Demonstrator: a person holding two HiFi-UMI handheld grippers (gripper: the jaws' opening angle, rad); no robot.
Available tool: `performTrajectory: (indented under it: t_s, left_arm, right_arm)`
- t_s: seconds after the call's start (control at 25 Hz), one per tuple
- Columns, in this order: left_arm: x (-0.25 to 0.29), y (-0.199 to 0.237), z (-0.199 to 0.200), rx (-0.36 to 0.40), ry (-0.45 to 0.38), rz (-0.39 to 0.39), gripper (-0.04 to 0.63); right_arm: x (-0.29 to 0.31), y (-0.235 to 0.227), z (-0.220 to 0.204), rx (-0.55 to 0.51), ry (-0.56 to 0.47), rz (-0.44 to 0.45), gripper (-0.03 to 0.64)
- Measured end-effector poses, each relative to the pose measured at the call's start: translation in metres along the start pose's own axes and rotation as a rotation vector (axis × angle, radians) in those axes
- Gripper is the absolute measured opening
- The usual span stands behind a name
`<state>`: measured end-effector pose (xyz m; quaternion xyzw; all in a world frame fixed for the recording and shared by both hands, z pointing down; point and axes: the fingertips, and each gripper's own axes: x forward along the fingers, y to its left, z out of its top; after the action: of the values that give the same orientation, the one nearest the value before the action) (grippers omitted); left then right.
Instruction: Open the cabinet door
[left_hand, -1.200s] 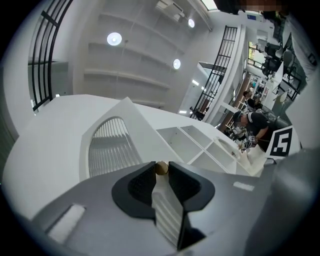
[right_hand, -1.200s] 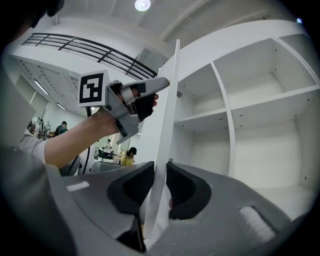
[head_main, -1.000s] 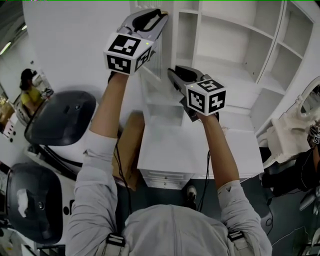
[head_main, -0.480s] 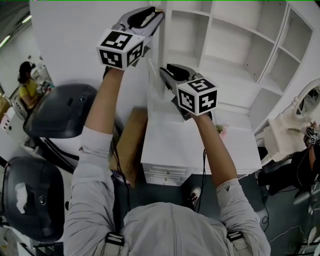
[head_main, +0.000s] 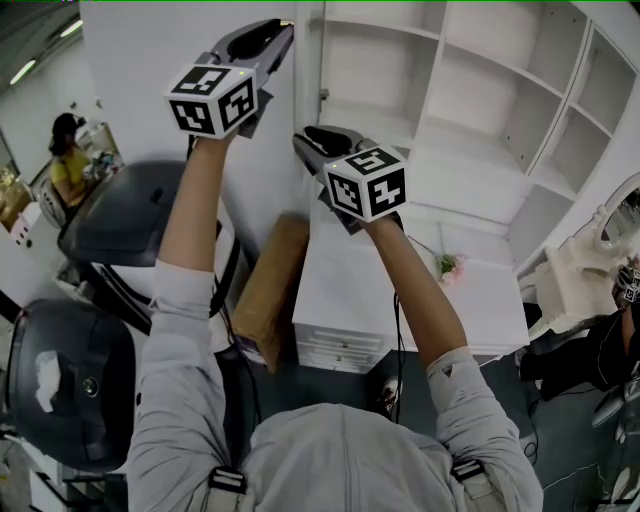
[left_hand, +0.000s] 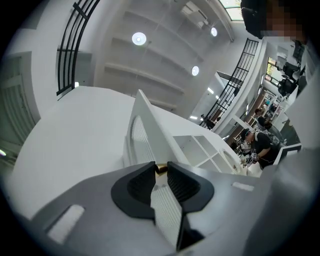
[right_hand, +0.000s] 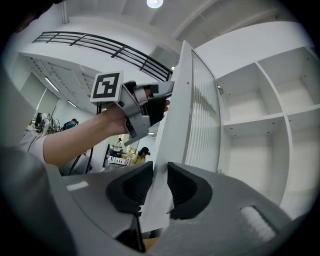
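White walls and a ceiling with round lamps are seen beyond the left tongs (left_hand: 161, 166), with black railings higher up. The door (head_main: 308, 80) stands swung out from the cabinet (head_main: 470, 100) and is caught edge-on between both pairs of tongs. Its upper part is clenched by the left tongs, whose jaws have just been closing. The ribbed panel runs between the pads, and a small brass fitting (left_hand: 161, 168) shows at their tips. Lower on the same edge the door is grasped by the right tongs (right_hand: 160, 166). Their jaws have just been opening slightly, yet the white frame fills the gap from pad to pad. The left tongs are held above and just to the left of the right tongs and are tilted upward, while the right tongs are held about level. To the right of the right tongs the cabinet's white shelves are exposed. Below the right tongs a white table (head_main: 400, 300) with drawers is seen, and a pink flower (head_main: 447, 266) lies on it near the right forearm. Under the left forearm a brown box (head_main: 265, 290) is seen beside the table. Further left of the left tongs black chairs (head_main: 130, 225) are found, with a person (head_main: 68, 170) in yellow beyond them.
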<state>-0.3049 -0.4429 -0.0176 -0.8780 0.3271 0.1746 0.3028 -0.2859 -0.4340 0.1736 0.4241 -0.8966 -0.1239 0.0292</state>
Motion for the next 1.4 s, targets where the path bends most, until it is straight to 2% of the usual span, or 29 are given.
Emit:
performTrajectory:
  t_s: [0.12, 0.32, 0.4, 0.48, 0.6, 0.72, 0.84, 1.04, 1.16, 1.4]
  left_arm:
    - [-0.009, 0.013, -0.003, -0.023, -0.004, 0.037, 0.066]
    - [-0.022, 0.010, -0.001, 0.048, 0.019, 0.046, 0.061]
    - [-0.033, -0.003, 0.001, 0.077, 0.029, 0.044, 0.055]
    - [-0.043, -0.025, -0.004, 0.123, 0.074, 0.033, 0.051]
    - [-0.056, -0.069, -0.017, 0.154, 0.123, -0.021, 0.060]
    - [-0.063, -0.107, -0.034, 0.109, 0.143, -0.052, 0.061]
    - [-0.058, -0.142, -0.054, 0.094, 0.175, -0.056, 0.049]
    - [-0.045, -0.199, -0.093, 0.012, 0.233, -0.062, 0.022]
    - [-0.036, -0.235, -0.115, -0.034, 0.280, -0.080, 0.014]
    - [-0.037, -0.302, -0.153, -0.099, 0.332, -0.129, 0.015]
  right_arm:
    - [0.014, 0.008, 0.000, -0.014, 0.011, 0.013, 0.094]
    - [0.016, 0.009, -0.001, 0.003, 0.009, 0.026, 0.095]
    - [0.008, 0.004, -0.003, 0.025, -0.010, 0.016, 0.095]
    - [-0.004, -0.005, -0.008, 0.030, -0.013, -0.009, 0.094]
    - [-0.034, -0.023, -0.016, 0.014, -0.005, -0.059, 0.092]
    - [-0.075, -0.044, -0.024, -0.005, -0.005, -0.114, 0.073]
    - [-0.127, -0.076, -0.034, -0.014, -0.013, -0.214, 0.050]
    - [-0.213, -0.117, -0.065, -0.039, 0.040, -0.339, 0.021]
    - [-0.260, -0.132, -0.076, -0.080, 0.054, -0.381, 0.002]
    - [-0.330, -0.135, -0.118, -0.038, 0.126, -0.418, 0.002]
